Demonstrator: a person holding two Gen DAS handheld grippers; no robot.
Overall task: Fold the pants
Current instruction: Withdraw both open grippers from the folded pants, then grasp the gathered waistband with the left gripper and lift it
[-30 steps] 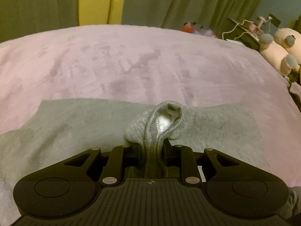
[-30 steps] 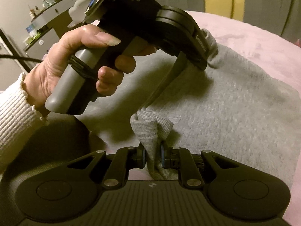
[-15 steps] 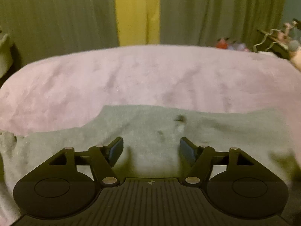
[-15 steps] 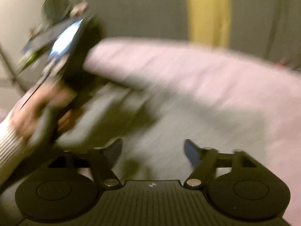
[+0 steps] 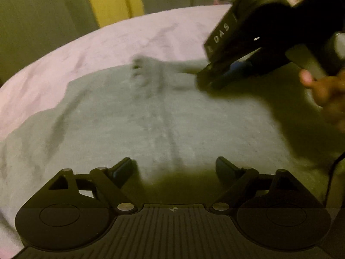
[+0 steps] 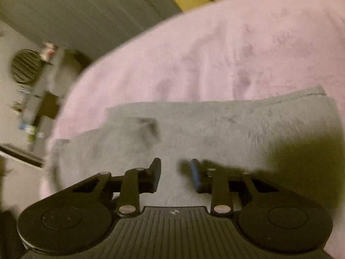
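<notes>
My left gripper (image 5: 173, 168) is hovering with its fingers spread wide and holding nothing, the grey pants (image 5: 151, 118) lying flat directly beneath and ahead of the tips. My right gripper (image 6: 175, 176) is standing narrower, its fingers part-way open with bare grey cloth showing in the gap between them and nothing pinched. Seen from my left wrist, my right gripper (image 5: 217, 79) is reaching in from the upper right, its tips down at or just above the fabric, beside a small raised, blurred bunch of cloth; whether they are touching it I cannot tell. Ahead of my right fingers the pants (image 6: 215, 129) are lying in stacked layers, the edges at the far right not quite lined up, a dark crease just ahead and left of the tips. Beyond the garment on every far side, the pink blanket (image 5: 129, 43) is spreading out, plush and soft, with green curtains (image 6: 86, 10) behind it. The risks from here, as I judge them: closing on only the top layer would peel the stack apart, dragging across the soft blanket could shift the folded edges further out of line, and both views are blurring, so a grab made in motion could miss the edge.
</notes>
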